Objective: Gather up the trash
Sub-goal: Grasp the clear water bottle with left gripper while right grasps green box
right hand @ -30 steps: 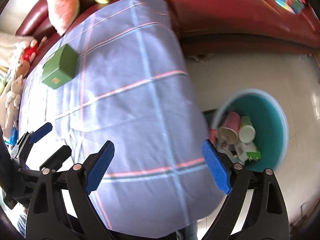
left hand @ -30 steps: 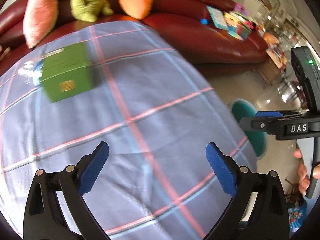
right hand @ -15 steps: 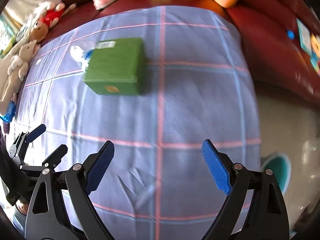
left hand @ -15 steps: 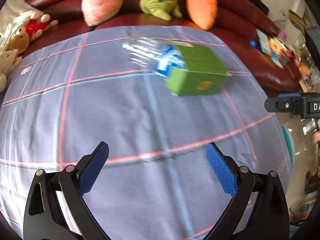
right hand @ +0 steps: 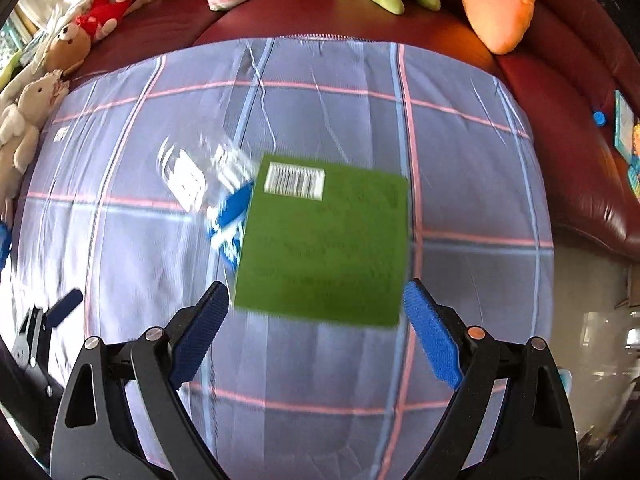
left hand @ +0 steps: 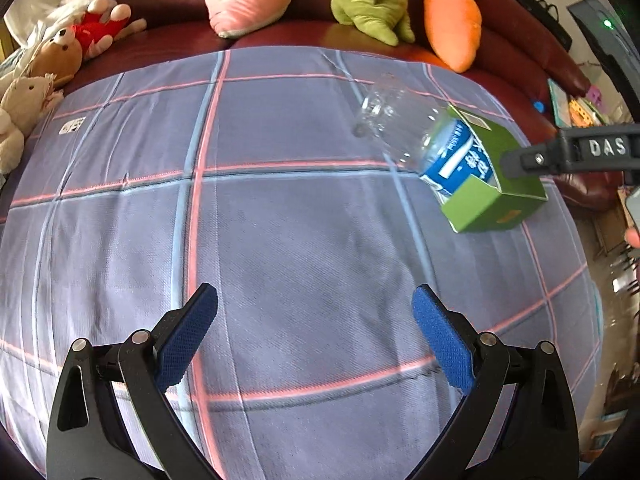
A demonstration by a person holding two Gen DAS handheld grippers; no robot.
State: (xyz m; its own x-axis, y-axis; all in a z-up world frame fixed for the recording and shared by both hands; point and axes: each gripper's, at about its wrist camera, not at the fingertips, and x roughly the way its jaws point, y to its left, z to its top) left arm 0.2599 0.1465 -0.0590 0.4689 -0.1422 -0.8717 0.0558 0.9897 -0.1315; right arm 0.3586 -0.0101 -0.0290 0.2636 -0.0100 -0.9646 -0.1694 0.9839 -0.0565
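Both tools have swung from the worktop's edge toward the green box (right hand: 320, 240). Right tool (right hand: 316, 332) gapes empty above it; motion blurs the bottle (left hand: 404, 136), sharp only from the gaping, empty left tool (left hand: 316, 336).

A green carton (right hand: 324, 244) lies on its side at the centre of the right wrist frame, barcode face up. A clear plastic bottle (left hand: 404, 132) with a blue label sticks out of its open end, lying flat.

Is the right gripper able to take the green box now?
Probably yes. The right gripper is open, and the green box lies on the cloth just ahead of its fingertips with nothing between. Only the bottle touches the box's far side.
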